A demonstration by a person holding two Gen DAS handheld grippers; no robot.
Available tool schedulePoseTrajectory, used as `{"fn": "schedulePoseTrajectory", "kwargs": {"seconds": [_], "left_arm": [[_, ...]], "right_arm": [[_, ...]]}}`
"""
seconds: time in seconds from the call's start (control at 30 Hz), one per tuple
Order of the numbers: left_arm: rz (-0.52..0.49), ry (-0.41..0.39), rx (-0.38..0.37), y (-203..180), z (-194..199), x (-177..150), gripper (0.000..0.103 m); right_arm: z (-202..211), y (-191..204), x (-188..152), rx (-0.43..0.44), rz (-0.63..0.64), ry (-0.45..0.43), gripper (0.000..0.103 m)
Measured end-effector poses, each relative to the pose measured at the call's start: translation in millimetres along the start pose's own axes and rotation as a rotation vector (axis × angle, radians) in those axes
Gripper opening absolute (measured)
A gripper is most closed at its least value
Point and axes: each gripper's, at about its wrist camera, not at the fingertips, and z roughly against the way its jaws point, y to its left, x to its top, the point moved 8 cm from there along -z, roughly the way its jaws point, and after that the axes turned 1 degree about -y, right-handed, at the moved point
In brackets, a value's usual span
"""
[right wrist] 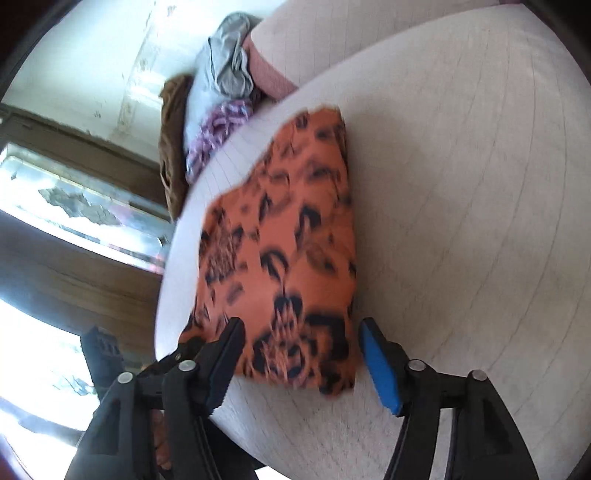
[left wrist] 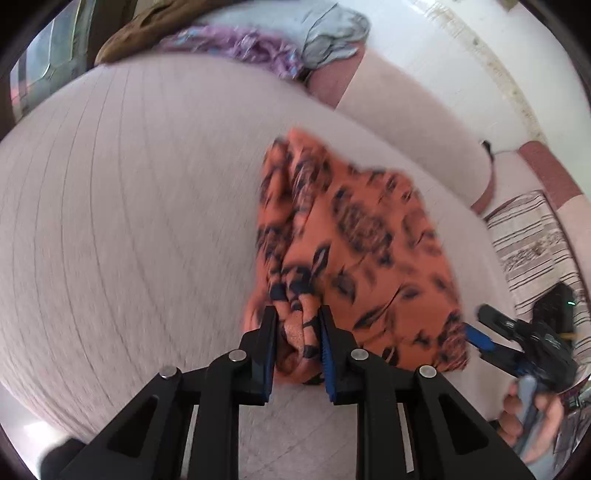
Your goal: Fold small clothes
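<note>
An orange garment with dark blue print lies folded on a pale pink cushioned surface. My left gripper is shut on a bunched near edge of the garment. In the left wrist view my right gripper is at the garment's right corner, held by a hand. In the right wrist view the garment lies ahead and my right gripper is open, its fingers on either side of the near edge without pinching it.
A pile of other clothes, purple, grey and brown, lies at the far end of the cushion. A pink bolster and a striped cloth are to the right. A window is at the left.
</note>
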Motion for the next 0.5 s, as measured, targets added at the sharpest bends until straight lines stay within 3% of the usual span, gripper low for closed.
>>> {"fn": "schedulePoseTrajectory", "kwargs": {"seconds": [0.07,0.13,0.27,0.3,0.33,0.37,0.43,0.5], "left_arm": [[-0.018,-0.042,-0.017,-5,4,30,0.027],[-0.036,-0.043,-0.014,-7,-5,50,0.041],[-0.076,0.004,-0.009,-19,-51,84,0.041],[-0.078,0.022,-0.003,-19,-63,87,0.039],[-0.050,0.072,0.010,-14,-81,88,0.009],[-0.039,0.117,0.046,-7,-97,85,0.010],[0.003,0.123,0.016,4,-111,87,0.010],[0.036,0.098,-0.014,13,-108,92,0.010]], "right_arm": [[-4,-2,22,-0.014,-0.005,-0.015,0.070],[-13,-4,38,0.001,-0.006,0.005,0.071],[-53,-2,59,0.008,-0.032,0.057,0.071],[-54,-7,61,0.001,-0.033,0.065,0.071],[-67,-7,61,-0.014,-0.032,0.076,0.070],[-73,-7,60,-0.018,-0.018,0.090,0.061],[-83,-9,54,-0.065,0.017,0.113,0.046],[-83,-6,53,-0.100,0.058,0.106,0.040]]}}
